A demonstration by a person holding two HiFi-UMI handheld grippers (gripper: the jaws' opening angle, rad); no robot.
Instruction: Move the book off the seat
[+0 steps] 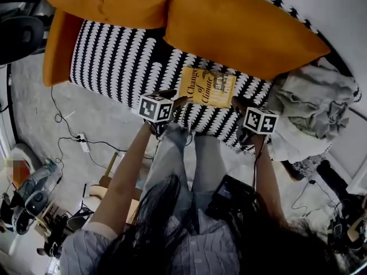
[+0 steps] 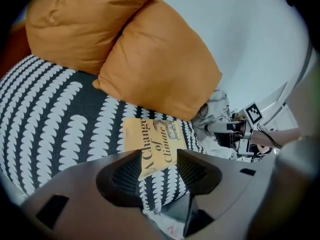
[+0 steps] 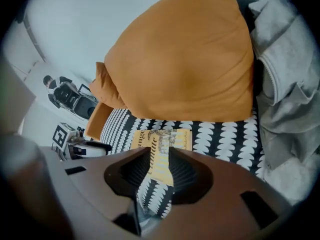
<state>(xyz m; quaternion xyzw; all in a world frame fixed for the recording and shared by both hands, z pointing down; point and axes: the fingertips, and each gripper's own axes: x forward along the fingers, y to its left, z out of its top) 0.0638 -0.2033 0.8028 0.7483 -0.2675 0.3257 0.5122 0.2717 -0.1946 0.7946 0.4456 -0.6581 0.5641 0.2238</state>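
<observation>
Right, jaws hide the near edge of the book [image 1: 207,87], left gripper [image 2: 159,170] and right gripper [image 3: 159,170] poised at its two ends, both spread, gripping nothing, it lies flat on the patterned seat [image 1: 114,62]

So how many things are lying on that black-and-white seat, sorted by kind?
Orange back cushions: 2
Yellow book: 1
Crumpled grey clothing heap: 1
Total: 4
</observation>
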